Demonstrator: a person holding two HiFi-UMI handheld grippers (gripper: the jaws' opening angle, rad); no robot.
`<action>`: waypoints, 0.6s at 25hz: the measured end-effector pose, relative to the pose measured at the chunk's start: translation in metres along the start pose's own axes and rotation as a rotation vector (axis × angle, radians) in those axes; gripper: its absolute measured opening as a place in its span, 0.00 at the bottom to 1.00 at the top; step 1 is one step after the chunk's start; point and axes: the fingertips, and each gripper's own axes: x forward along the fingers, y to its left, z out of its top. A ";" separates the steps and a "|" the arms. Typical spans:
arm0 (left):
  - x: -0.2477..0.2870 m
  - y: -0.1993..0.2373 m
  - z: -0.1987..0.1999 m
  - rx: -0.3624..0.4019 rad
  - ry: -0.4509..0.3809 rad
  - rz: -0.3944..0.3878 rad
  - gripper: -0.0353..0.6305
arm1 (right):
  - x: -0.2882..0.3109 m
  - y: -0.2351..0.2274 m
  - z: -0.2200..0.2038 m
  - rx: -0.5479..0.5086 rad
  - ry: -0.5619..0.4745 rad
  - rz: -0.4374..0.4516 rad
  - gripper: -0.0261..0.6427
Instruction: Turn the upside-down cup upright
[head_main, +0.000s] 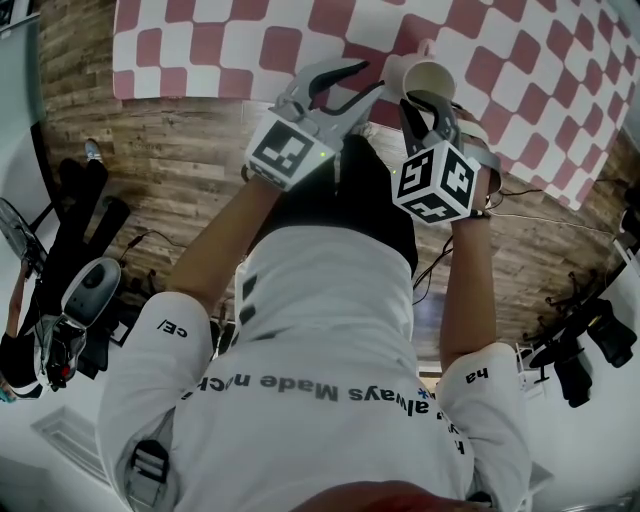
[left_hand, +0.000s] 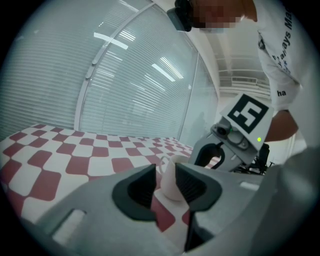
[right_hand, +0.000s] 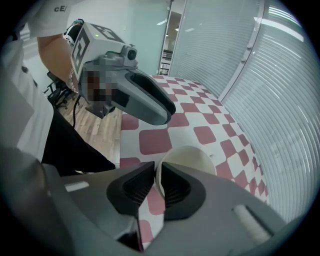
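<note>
Fingers pinching cup wall show best in right gripper view.

The cup stands mouth up on the table, close to the edge nearest me. My right gripper sits at its near side, one jaw inside the rim, one outside, the wall between them. My left gripper lies just left of the cup, pointing at it.

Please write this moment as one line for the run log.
cup: upright on checkered table, mouth up | right hand-held gripper: shut on cup rim | left hand-held gripper: shut, empty, apart from cup
</note>
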 end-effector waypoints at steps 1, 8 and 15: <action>0.001 -0.001 0.003 -0.008 -0.005 0.003 0.24 | -0.002 -0.001 -0.001 0.007 -0.001 0.003 0.10; -0.003 -0.004 0.015 -0.018 -0.018 0.007 0.24 | -0.014 -0.006 0.001 0.016 -0.022 -0.002 0.09; -0.013 -0.015 0.053 -0.004 -0.050 0.003 0.24 | -0.060 -0.017 0.018 0.004 -0.058 -0.048 0.08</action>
